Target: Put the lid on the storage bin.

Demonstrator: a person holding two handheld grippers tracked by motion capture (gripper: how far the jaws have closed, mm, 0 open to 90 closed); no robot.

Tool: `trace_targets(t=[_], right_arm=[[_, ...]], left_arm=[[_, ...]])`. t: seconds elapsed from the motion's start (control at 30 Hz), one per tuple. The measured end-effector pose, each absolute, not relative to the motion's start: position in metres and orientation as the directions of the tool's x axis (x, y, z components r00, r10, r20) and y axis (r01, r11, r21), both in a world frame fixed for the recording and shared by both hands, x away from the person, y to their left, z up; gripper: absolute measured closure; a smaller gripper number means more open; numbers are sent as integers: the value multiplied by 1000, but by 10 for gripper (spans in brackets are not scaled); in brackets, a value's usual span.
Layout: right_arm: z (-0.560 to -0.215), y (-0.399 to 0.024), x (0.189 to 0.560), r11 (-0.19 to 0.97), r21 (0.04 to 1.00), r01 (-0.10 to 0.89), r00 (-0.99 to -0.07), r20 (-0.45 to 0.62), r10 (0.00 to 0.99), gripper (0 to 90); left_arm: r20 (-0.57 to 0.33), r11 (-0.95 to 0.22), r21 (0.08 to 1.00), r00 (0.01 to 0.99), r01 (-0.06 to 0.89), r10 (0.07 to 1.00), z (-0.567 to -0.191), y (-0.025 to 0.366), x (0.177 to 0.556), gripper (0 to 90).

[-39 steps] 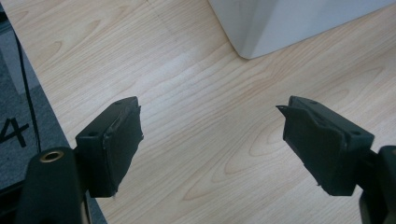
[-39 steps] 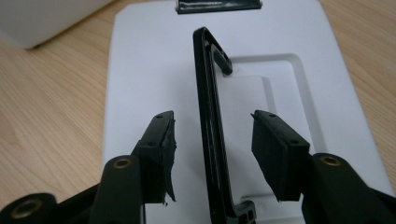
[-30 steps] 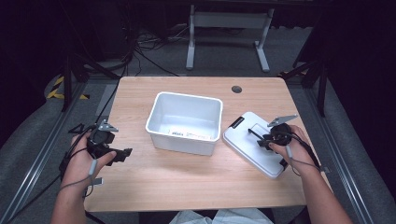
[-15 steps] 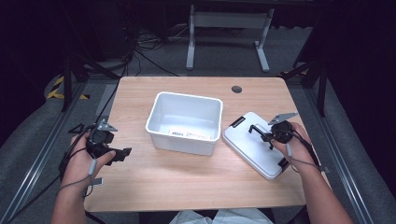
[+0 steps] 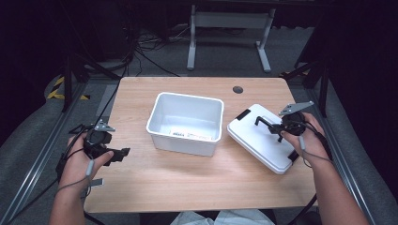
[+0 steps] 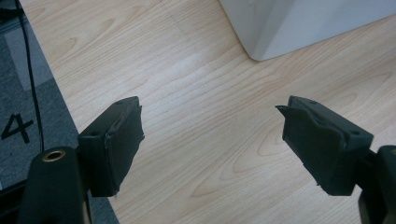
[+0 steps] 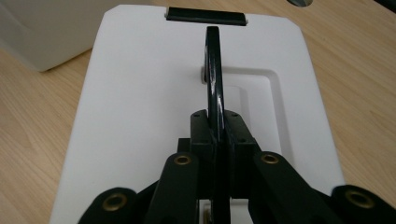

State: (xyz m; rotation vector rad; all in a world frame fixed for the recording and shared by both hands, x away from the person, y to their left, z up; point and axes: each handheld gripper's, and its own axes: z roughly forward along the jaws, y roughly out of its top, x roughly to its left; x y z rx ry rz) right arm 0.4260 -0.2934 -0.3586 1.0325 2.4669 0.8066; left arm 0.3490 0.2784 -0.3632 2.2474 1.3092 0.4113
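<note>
From the high view, my right gripper (image 5: 280,131) sat over the white lid (image 5: 263,139) near the table's (image 5: 187,178) right edge, beside the open white bin (image 5: 185,123) at mid-table; my left gripper (image 5: 112,153) waited near the left edge. In the left gripper view its jaws stood spread over bare wood, idle, the bin's corner (image 6: 280,32) ahead. In the right gripper view the jaws pinched the lid's black handle (image 7: 213,65), probably ready for lifting.
</note>
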Motion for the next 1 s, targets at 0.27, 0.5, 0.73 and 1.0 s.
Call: trace_targets(t=[0.27,0.5,0.73,1.0], right_arm=[[-336,-297,425,572,627,529,-674,-99,732,848],[-318,-303,421,560,676,479,-682,-116,722,848],[-302,-303,419,562,687,460,-680,-134,720,848],[-284,-291,419,586,693,421,-698,-166,697,848]], left_arm=[[5,-409,563,491,718,871,-363,281,349,207],[0,-398,564,482,723,876,-364,281,349,207],[1,-400,565,484,721,875,-362,283,348,207],[-3,-395,564,481,725,877,-362,284,347,207]])
